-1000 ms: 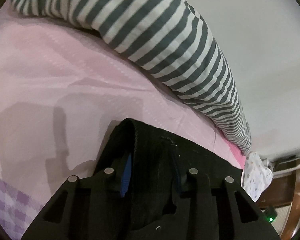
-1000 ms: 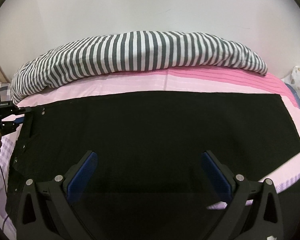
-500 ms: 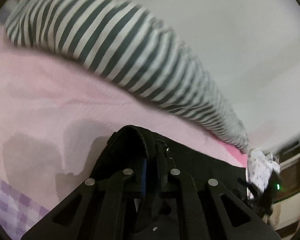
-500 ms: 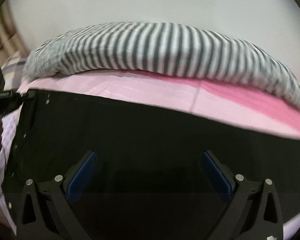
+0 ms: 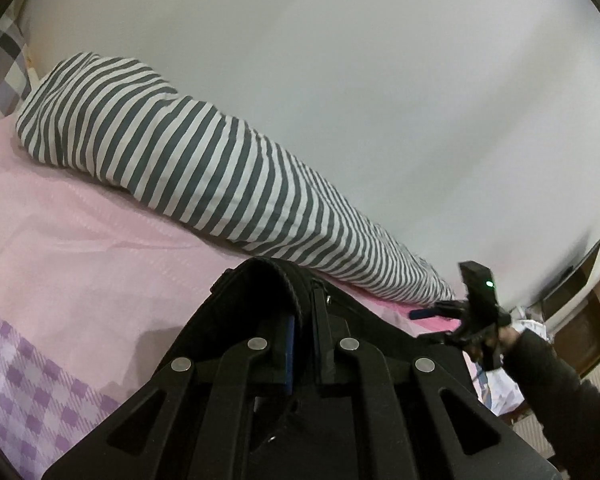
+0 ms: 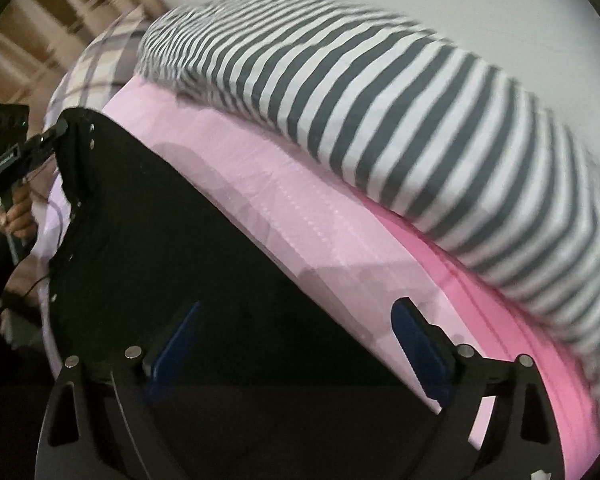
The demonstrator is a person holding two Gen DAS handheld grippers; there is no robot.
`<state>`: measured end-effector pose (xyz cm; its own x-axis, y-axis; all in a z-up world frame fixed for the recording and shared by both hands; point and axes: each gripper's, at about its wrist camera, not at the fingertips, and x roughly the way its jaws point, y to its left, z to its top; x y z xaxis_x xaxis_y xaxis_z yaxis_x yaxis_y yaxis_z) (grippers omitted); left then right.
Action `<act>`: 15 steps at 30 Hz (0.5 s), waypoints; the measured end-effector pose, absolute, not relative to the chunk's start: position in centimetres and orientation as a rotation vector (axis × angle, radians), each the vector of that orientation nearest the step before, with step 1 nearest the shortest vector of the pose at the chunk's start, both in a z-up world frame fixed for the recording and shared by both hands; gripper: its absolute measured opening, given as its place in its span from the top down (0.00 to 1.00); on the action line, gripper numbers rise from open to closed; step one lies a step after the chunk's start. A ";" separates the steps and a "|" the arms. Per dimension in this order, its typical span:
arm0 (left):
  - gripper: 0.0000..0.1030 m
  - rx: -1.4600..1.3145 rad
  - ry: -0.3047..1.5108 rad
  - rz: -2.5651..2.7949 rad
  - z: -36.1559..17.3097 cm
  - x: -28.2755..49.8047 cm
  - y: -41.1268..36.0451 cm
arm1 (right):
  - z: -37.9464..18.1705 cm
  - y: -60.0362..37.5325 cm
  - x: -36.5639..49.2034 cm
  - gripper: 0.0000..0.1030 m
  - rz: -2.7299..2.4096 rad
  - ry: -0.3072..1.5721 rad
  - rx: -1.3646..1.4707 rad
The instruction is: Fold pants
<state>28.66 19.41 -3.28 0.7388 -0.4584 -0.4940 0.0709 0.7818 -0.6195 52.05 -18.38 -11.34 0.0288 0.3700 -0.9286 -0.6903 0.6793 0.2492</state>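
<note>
Clamped together, the left gripper (image 5: 302,334) pinches the raised waistband corner of the black pants (image 6: 148,240), lifting it off the pink bedsheet (image 5: 80,248). Blue pads (image 6: 414,336) of the right gripper (image 6: 296,340) stand wide apart over the pants' far edge, gripping nothing. Beyond the sheet, a grey-and-white striped duvet roll (image 5: 204,172) lies along the white wall (image 5: 380,80).

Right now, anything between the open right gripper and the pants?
Nothing visible. The right gripper hangs open directly over the black pants, no object between them. The left gripper is shut on the waistband; the striped bolster lies beyond, on the pink sheet.
</note>
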 end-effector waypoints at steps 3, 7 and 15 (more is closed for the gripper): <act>0.94 -0.611 0.679 -0.305 -3.1 28.5 19.3 | -12.6 -17.6 53.3 0.24 0.937 1.387 -0.317; 0.94 -0.608 0.675 -0.298 -2.9 28.0 19.8 | -13.9 -16.9 53.9 0.28 1.022 1.450 -0.366; 0.94 -0.595 0.680 -0.289 -2.5 27.4 19.7 | -14.9 -19.6 54.1 0.72 1.056 1.507 -0.334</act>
